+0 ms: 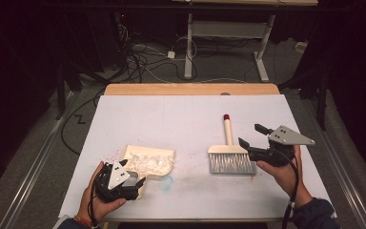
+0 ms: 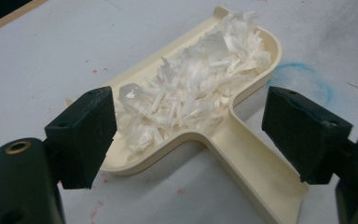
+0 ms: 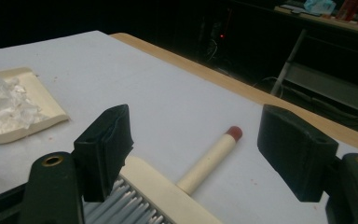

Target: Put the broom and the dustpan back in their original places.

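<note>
Left claw [image 2: 186, 140] spread astride the cream dustpan [image 2: 242, 154], right claw [image 3: 196, 154] spread above the brush [image 3: 205, 168]; nothing carries readable writing.

The left gripper [image 1: 136, 183] hides the dustpan [image 1: 150, 160] handle in the high view.

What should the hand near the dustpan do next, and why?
Probably close the left gripper on the dustpan's handle. Its jaws stand open on either side of the handle without pressing it, the dustpan already holds the white scraps, and the brush lies flat on the table, with the right gripper open above it.
</note>
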Demonstrator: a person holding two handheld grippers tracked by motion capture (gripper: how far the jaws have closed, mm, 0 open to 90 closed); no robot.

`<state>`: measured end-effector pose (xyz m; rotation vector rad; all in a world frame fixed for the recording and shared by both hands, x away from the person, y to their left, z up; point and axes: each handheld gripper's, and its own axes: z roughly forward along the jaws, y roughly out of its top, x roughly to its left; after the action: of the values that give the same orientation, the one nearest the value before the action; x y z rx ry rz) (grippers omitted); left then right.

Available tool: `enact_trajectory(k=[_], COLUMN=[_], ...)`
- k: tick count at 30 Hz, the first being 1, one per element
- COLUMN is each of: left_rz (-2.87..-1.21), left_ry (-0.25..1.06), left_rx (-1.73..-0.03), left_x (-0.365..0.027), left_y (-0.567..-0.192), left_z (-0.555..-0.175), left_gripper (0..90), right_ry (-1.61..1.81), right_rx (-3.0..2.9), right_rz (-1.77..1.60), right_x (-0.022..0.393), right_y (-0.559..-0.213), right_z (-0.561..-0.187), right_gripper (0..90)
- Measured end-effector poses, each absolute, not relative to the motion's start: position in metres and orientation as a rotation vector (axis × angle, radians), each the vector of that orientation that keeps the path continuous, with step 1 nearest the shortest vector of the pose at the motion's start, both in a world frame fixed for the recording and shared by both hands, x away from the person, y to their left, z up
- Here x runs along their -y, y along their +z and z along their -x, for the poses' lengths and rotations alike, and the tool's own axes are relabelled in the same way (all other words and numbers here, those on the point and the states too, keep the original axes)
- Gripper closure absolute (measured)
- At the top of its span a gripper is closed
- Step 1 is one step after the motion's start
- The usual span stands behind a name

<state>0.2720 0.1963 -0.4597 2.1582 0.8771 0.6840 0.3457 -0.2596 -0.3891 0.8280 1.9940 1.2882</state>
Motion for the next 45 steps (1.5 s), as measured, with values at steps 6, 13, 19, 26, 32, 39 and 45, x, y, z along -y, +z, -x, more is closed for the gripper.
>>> enact_trajectory(k=[6,13,19,26,32,39,45], left_rz=[-2.137,-2.127,-2.128,-2.136,-2.147,-2.148,-2.144], left_ry=[0.694,0.704,0.704,0.72,0.724,0.735,0.735], left_rx=[-0.891,-0.896,-0.896,-0.877,-0.854,-0.861,-0.859], left_x=[-0.196,-0.196,-0.196,-0.192,-0.194,-0.195,-0.195], left_y=[-0.46,-0.458,-0.459,-0.459,-0.46,-0.46,-0.459], left_z=[-0.272,-0.273,-0.273,-0.272,-0.269,-0.268,-0.269], left_gripper=[16.9,16.9,17.0,16.9,16.9,16.9,16.9], right_ry=[1.259,1.183,1.159,1.143,1.155,1.164,1.162], right_rx=[-1.982,-1.982,-1.991,-1.997,-1.984,-1.991,-1.992], right_rz=[-0.817,-0.788,-0.822,-0.825,-0.806,-0.795,-0.787], right_x=[0.266,0.274,0.281,0.282,0.276,0.272,0.272], right_y=[-0.398,-0.416,-0.431,-0.436,-0.433,-0.433,-0.433], right_z=[-0.329,-0.31,-0.296,-0.293,-0.291,-0.291,-0.29], right_gripper=[25.6,25.5,25.2,23.7,23.7,23.8,23.9])
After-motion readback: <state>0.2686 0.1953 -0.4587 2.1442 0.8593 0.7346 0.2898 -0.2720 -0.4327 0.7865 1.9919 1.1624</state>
